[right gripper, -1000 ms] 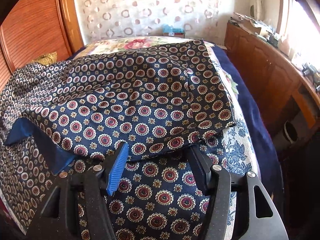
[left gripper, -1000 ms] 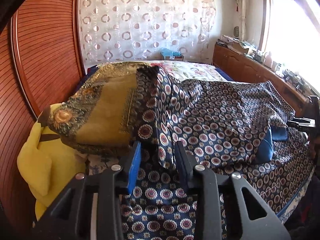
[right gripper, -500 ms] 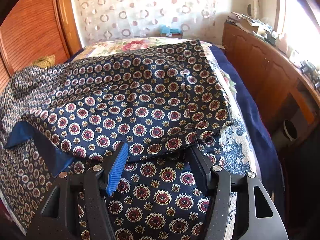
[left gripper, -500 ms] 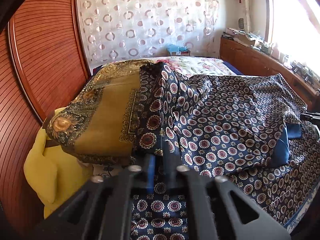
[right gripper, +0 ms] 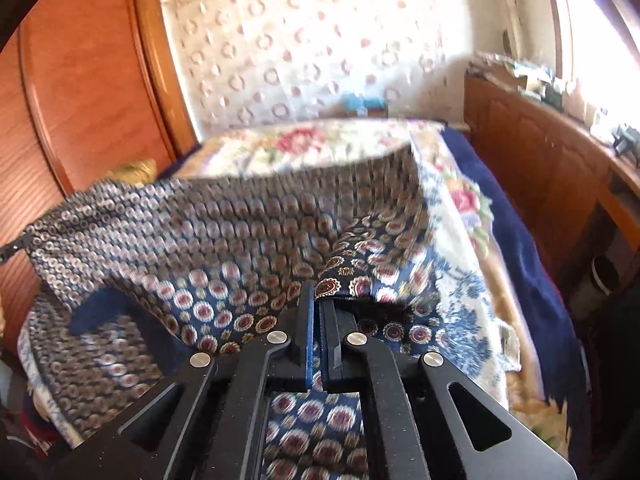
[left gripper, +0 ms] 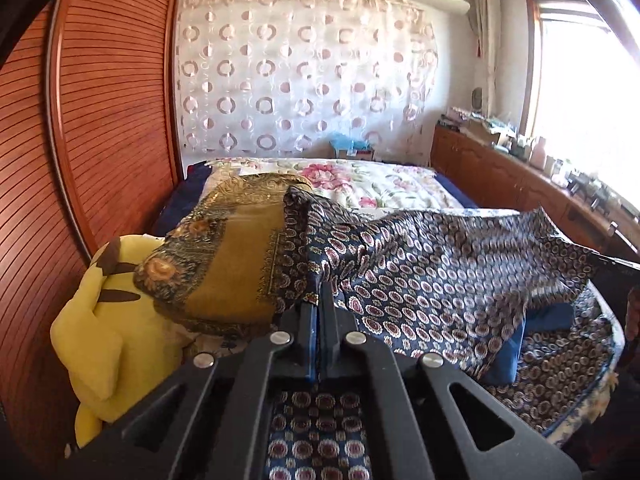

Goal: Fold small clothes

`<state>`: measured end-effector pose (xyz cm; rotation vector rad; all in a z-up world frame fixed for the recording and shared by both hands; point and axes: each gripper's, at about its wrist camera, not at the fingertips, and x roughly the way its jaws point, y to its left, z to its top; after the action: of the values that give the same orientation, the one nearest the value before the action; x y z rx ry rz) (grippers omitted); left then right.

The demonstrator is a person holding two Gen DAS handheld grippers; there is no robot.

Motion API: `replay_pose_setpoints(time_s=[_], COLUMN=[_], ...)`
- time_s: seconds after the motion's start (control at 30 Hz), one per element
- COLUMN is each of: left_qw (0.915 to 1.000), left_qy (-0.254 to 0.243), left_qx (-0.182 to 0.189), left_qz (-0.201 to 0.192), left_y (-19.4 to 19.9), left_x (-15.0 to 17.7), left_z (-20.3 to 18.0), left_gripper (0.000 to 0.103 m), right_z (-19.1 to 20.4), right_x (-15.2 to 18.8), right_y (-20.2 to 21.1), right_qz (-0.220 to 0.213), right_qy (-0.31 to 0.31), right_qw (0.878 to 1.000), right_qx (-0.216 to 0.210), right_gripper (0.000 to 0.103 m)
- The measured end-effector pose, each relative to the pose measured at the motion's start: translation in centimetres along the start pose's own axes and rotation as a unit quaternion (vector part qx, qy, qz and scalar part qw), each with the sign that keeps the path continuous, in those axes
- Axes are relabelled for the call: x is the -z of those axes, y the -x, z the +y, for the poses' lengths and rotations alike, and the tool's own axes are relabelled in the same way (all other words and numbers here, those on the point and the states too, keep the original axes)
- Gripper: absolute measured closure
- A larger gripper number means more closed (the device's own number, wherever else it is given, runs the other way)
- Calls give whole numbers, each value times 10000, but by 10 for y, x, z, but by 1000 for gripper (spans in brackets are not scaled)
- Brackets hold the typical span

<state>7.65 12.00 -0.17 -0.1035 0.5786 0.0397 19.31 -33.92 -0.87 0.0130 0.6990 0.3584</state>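
1. While the left gripper (left gripper: 316,280) pinches the patterned navy garment (left gripper: 432,280), only its view shows the yellow plush toy (left gripper: 108,320) to its left.
2. Right gripper (right gripper: 315,292), jaws just closed, pinches the garment's edge ahead; blue floral bedspread (right gripper: 464,292) lies to its right.

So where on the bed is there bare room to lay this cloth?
The flowered bedspread beyond the patterned cloth, toward the curtain, lies bare. The left side is crowded: gold pillow and yellow plush toy.
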Motion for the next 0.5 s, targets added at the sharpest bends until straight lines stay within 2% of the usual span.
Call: replay_pose_setpoints(time_s=[0.1,0.23,0.37,0.5], left_qw=[9998,9994,9986,9972], left_qy=[164,284,286,412], left_qx=[68,-25,-181,-145], left_qz=[-2,194,408,602], left_y=[15,20,13,5], left_x=[12,35,54,64], left_z=[9,23,30,32], left_gripper=[103,103,103,103], right_z=[-2,-2,0,11], right_x=[6,26,51,66], right_y=[29,62,80,75], right_qz=[-187,-244,-82,176], right_qy=[-49,-80,-103,38], right_qw=[9997,9995,9996,9996], right_qx=[-115,-166,-253,-220], right_gripper=[103,103,103,103])
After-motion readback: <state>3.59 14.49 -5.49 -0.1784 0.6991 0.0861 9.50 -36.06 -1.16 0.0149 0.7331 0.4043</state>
